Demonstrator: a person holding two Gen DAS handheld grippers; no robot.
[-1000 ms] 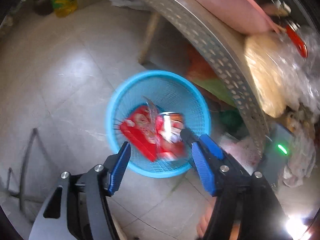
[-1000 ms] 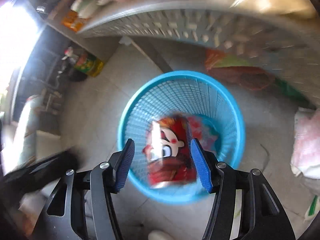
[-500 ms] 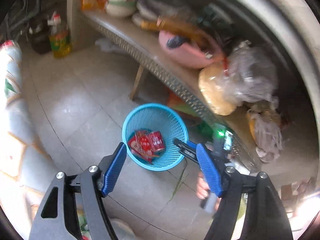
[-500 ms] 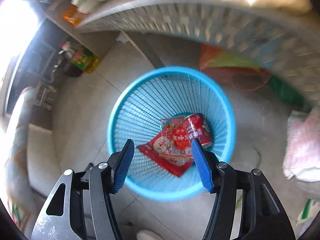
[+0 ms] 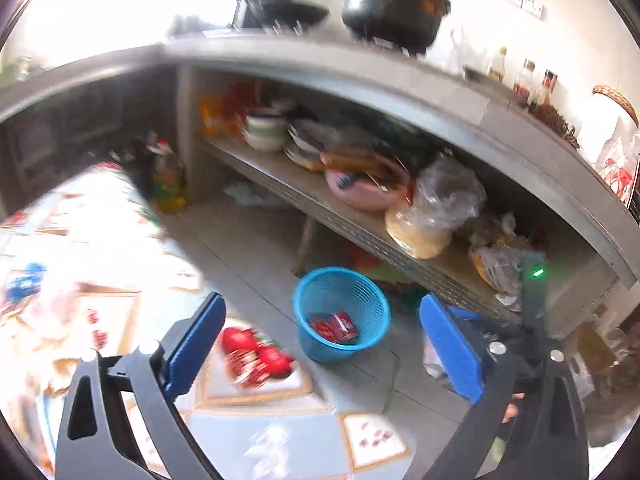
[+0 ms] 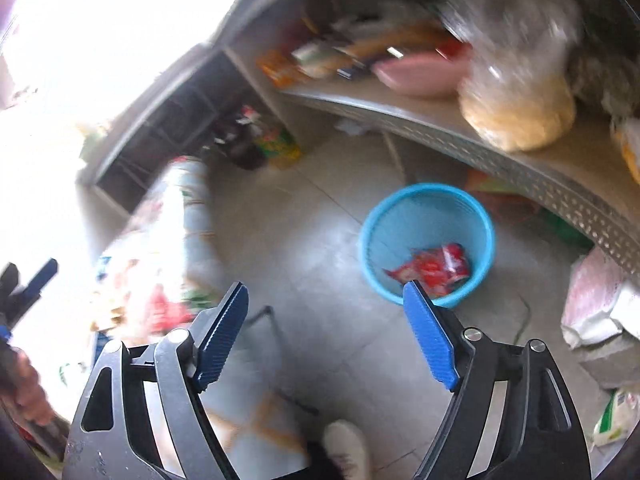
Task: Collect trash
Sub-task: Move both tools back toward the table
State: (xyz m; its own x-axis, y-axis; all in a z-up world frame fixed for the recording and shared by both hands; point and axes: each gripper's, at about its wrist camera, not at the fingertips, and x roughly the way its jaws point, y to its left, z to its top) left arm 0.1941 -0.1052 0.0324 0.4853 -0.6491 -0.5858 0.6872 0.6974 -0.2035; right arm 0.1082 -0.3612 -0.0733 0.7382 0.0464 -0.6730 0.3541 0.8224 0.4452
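Observation:
A blue mesh waste basket stands on the tiled floor below a metal shelf; it also shows in the right wrist view. Inside lie a red can and a red wrapper. My left gripper is open and empty, well above and back from the basket. My right gripper is open and empty, also raised away from it. A blurred red package lies on a patterned tablecloth near my left gripper's fingers.
A metal shelf holds a pink bowl, bagged food and dishes. A counter above carries a black pot. An oil bottle stands on the floor at the back. Bags lie right of the basket.
Both grippers have pulled up and back from the basket, which now looks smaller and farther. The can and wrapper have settled in the basket. The tablecloth has come into view.

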